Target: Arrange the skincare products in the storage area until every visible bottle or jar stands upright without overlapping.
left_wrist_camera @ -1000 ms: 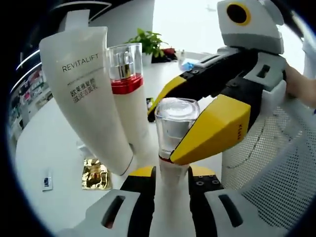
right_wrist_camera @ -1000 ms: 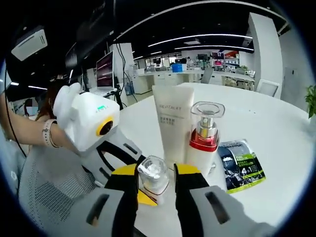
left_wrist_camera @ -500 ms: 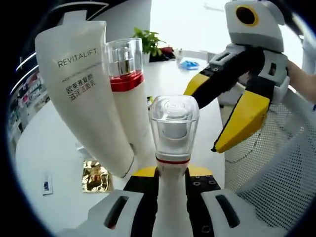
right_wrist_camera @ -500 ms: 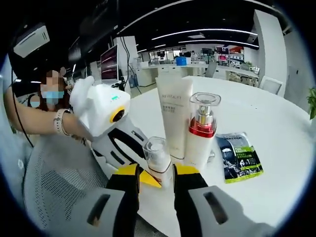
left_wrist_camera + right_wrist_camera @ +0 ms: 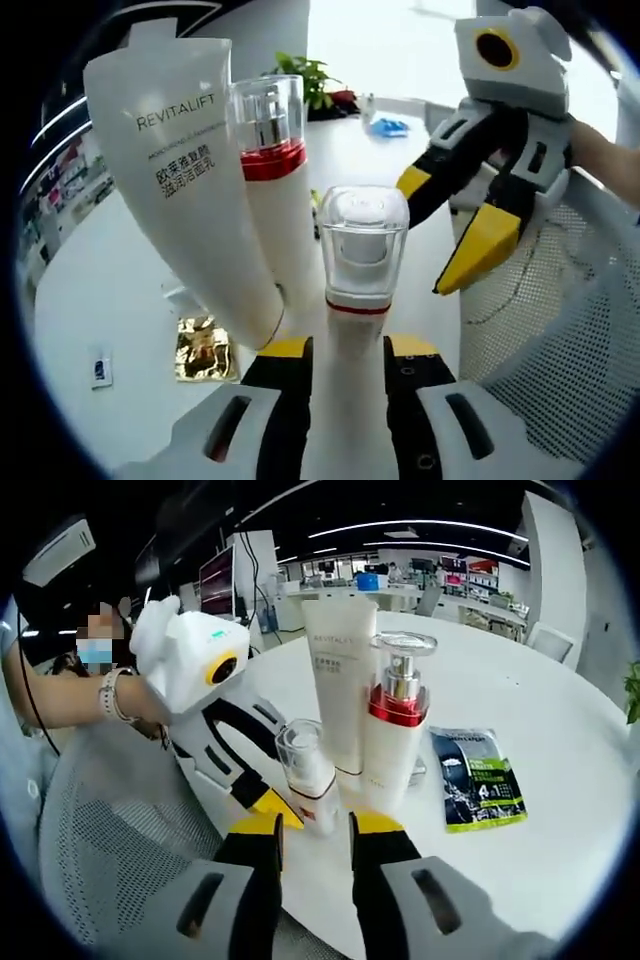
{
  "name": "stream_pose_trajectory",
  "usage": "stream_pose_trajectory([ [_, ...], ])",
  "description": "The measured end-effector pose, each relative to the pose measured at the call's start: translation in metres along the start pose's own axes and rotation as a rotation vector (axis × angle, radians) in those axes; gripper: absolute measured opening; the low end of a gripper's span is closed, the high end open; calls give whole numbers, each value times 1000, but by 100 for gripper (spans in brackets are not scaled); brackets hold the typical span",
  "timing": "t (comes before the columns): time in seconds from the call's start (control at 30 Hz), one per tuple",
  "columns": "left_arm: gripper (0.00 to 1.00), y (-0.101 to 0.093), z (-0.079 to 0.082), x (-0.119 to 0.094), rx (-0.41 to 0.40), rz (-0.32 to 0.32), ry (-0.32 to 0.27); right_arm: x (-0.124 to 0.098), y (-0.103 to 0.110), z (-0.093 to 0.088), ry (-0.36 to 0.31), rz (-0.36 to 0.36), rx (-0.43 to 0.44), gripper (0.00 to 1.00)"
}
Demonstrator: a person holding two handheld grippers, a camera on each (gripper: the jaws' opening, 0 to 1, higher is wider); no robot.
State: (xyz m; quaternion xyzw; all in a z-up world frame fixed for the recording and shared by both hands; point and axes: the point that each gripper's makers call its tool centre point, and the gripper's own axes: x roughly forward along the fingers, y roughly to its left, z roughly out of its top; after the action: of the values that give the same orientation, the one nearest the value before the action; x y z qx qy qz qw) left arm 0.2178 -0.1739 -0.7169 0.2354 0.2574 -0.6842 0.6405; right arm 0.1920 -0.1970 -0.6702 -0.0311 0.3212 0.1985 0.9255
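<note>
1. The right gripper (image 5: 455,240), at the right of the left gripper view, has let go of the small bottle (image 5: 362,300) and drawn back, jaws spread and empty.
2. The left gripper (image 5: 345,360) stays closed on that bottle's lower body at frame centre.
3. The bottle stands near-upright at the table (image 5: 560,860) edge, just beside the pump bottle (image 5: 393,730) and white tube (image 5: 340,680); setting down seems next.
</note>
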Motion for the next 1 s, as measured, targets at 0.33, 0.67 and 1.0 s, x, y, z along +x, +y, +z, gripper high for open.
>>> stream_pose_trajectory([
  [0.33, 15, -14, -2, -6, -52, -12, 13, 15, 0, -8, 74, 44, -49, 21],
  [0.67, 13, -10, 5, -2, -66, 6, 7, 24, -3, -10, 101, 57, -58, 17],
  [1.0, 10, -4, 11, 4, -76, 30, 8, 27, -8, -10, 117, 52, -71, 14],
])
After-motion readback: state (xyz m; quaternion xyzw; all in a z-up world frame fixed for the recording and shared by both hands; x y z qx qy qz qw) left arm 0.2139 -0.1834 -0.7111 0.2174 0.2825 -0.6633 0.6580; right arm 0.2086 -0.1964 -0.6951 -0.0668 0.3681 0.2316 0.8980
